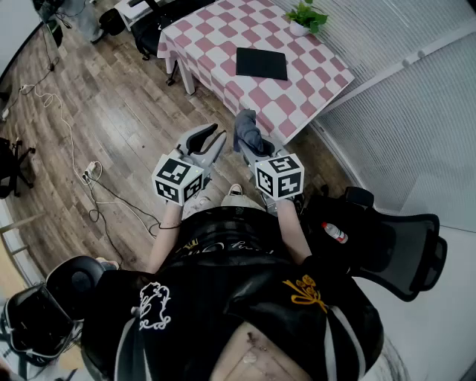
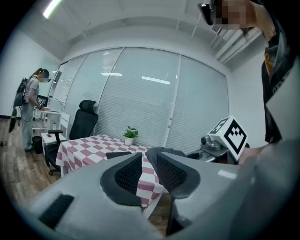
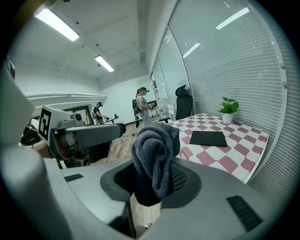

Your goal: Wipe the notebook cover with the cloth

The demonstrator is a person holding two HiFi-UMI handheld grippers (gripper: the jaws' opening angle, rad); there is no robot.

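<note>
Right gripper view: cloth (image 3: pixel 157 150) in tongs (image 3: pixel 153 178)

Three cameras, all facing my checkered table (image 1: pixel 297 89)

From my head I look steeply down over my left claw (image 1: pixel 214 138) and right claw (image 1: pixel 251 145). Each claw's camera sits close behind its jaws, looking level across the room, the right past its gripped cloth (image 3: pixel 154 154). All share the table, notebook (image 1: pixel 262 63) and plant (image 1: pixel 309 16).

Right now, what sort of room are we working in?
Probably an office or lab: blinds over glass walls, a black swivel chair, and a checked-cloth table holding the notebook.
</note>
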